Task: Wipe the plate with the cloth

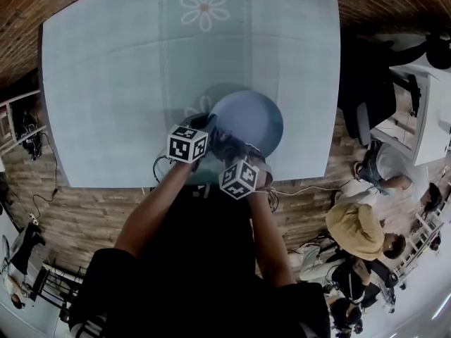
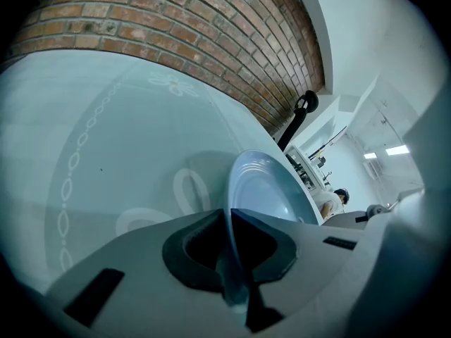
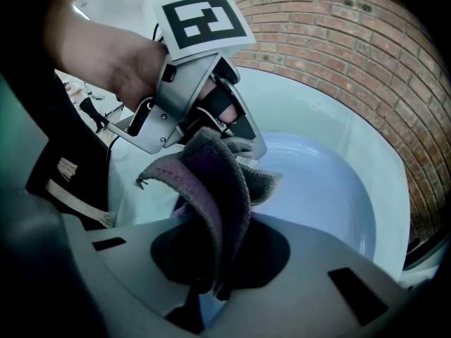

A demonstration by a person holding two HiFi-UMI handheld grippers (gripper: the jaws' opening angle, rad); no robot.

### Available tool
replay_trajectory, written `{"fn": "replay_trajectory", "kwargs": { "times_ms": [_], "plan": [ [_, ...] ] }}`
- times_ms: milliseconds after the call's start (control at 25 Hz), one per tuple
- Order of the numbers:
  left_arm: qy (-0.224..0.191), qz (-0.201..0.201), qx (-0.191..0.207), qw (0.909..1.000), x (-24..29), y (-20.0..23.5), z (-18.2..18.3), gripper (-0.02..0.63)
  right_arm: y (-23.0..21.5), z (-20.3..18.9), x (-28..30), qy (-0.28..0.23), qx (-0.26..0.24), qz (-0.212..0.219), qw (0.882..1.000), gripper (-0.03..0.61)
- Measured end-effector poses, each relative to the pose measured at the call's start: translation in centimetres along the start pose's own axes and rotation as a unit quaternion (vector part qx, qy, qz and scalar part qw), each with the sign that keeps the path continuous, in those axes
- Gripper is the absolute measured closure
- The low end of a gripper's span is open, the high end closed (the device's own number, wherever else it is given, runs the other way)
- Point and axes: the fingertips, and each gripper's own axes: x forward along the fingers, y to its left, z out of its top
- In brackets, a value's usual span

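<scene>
A pale blue plate is held tilted above the near edge of the table. My left gripper is shut on the plate's rim, which runs edge-on between its jaws in the left gripper view, plate. My right gripper is shut on a purple-grey cloth, which hangs folded over the plate near its lower rim. In the right gripper view the left gripper grips the plate's edge just behind the cloth.
The table carries a light blue cloth with a white flower print. A brick floor surrounds it. Seated people and white furniture are at the right.
</scene>
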Motion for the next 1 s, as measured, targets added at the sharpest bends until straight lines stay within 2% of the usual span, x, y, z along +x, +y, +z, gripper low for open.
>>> {"fn": "replay_trajectory", "kwargs": {
  "times_ms": [200,1000],
  "plan": [
    [0.0,-0.001,-0.003,1.0,0.2,0.0,0.0,0.56,-1.1,0.4,0.2,-0.003,0.008,0.01,1.0,0.518],
    [-0.005,0.005,-0.016,0.9998,0.0,0.0,0.2,0.56,-6.9,2.9,0.7,-0.02,-0.016,0.005,1.0,0.517]
  ]
}}
